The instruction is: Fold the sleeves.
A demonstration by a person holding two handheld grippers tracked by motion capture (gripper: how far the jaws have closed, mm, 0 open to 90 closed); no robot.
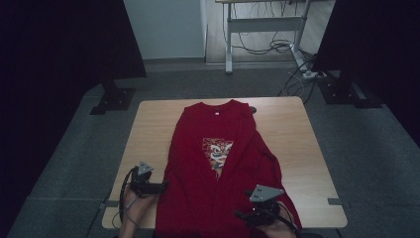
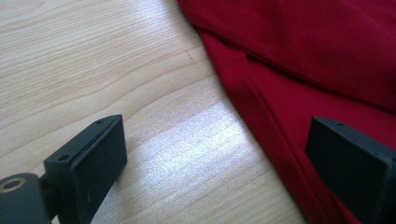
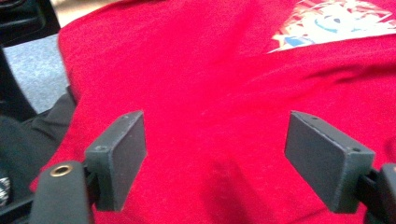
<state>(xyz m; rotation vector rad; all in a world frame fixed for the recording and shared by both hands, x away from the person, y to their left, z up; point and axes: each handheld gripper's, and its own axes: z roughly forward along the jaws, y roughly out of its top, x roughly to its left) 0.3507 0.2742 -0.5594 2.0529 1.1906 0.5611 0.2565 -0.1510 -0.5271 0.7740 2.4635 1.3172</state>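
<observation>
We count one red shirt [image 1: 218, 163] and two grippers. The shirt lies lengthwise down the middle of the wooden worktop [image 1: 292, 144], collar at the far edge, a printed patch [image 1: 217, 153] on its chest, hem over the near edge. The left gripper [image 1: 161, 187] sits at the shirt's left edge near the hem; the right gripper [image 1: 240, 214] hovers over the hem. The left gripper view adds bare wood grain [image 2: 116, 70] between its spread, released jaws and a folded cloth edge [image 2: 261, 107] by one jaw. The right gripper view shows its jaws released, wide apart above the cloth [image 3: 210, 116], nothing pinched.
</observation>
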